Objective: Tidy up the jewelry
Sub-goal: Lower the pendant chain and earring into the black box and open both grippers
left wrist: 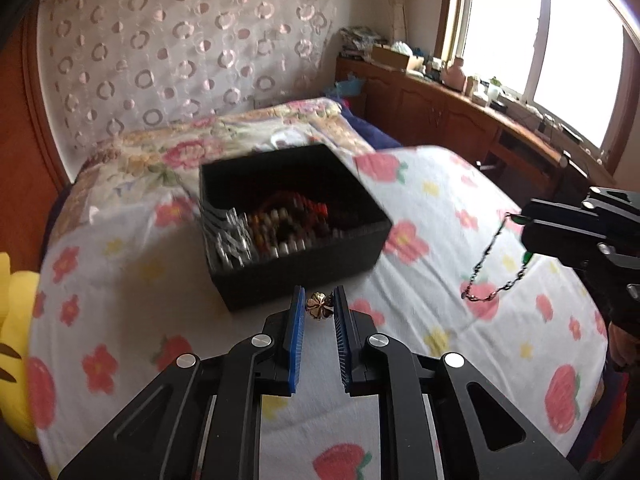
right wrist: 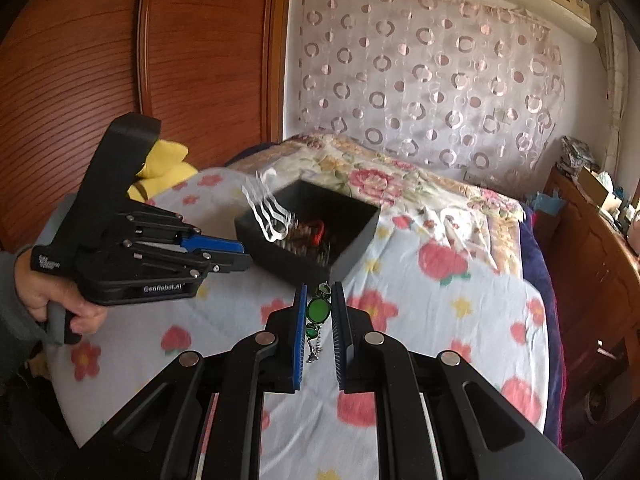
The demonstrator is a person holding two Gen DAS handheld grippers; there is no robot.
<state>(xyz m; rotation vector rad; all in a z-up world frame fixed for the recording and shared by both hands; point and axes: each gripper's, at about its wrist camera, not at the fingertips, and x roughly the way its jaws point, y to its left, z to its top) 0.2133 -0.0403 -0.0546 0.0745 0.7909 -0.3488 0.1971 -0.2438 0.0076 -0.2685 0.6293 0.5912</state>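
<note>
Left tongs point(left wrist: 319, 307) pinching small gold flower charm point(left wrist: 319, 306); right tongs point(right wrist: 319, 312) gripping green pendant point(right wrist: 319, 310), limp chain point(left wrist: 486, 268) dangling, light, snag-prone, near black box point(left wrist: 296, 220).

**Box on the bed, tongs on either side**

In the left wrist view, the box point(left wrist: 296, 220) sits on the bed point(left wrist: 120, 280) at 12 o'clock from the left tongs point(left wrist: 319, 305), just ahead of their tips. Jewelry point(left wrist: 276, 232) lies heaped inside the box. A flower charm point(left wrist: 319, 306) sits between the left tongs' tips. The right tongs point(left wrist: 524, 222) stand at 3 o'clock, well apart from the box, with a chain point(left wrist: 490, 276) hanging below them over the bed. A quilt point(left wrist: 224, 140) lies behind the box at 12 o'clock, the curtain point(left wrist: 192, 40) beyond it. A table point(left wrist: 460, 108) runs along the window point(left wrist: 560, 40) at 2 o'clock.
</note>
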